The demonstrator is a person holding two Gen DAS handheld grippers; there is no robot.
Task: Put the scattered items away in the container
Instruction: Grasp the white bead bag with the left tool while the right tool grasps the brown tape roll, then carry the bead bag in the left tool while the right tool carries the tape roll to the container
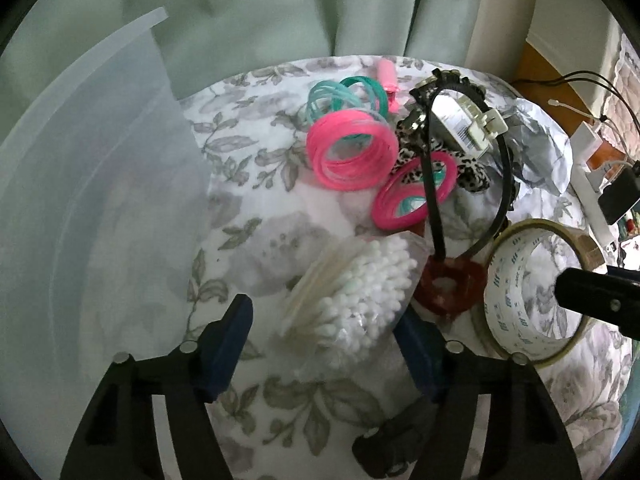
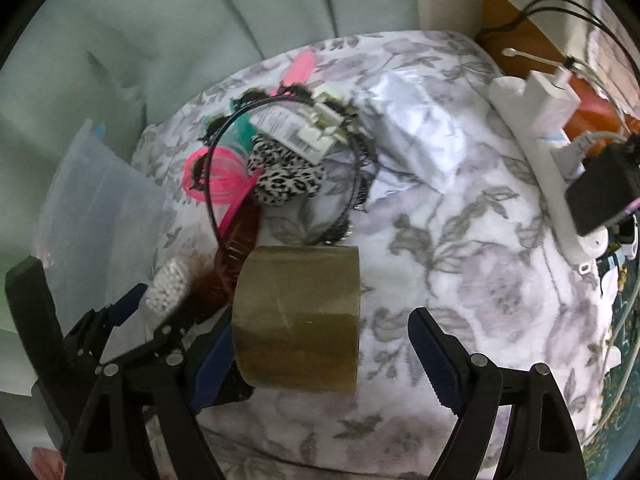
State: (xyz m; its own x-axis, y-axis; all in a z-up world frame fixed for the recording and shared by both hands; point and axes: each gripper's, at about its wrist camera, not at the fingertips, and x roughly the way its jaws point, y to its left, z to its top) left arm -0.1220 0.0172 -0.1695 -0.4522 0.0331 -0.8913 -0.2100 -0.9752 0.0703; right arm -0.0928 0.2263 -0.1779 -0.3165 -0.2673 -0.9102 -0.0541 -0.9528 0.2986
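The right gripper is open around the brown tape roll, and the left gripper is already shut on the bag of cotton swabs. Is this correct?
Not quite. The left gripper is not shut: the left wrist view shows its jaws open, with the bag of cotton swabs lying between them. The right gripper is indeed open around the brown tape roll.

glossy brown tape roll (image 2: 298, 320), translucent plastic container (image 1: 92, 208)

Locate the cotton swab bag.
Left wrist view: cotton swab bag lies between the open left gripper fingers, beside the red hair claw.
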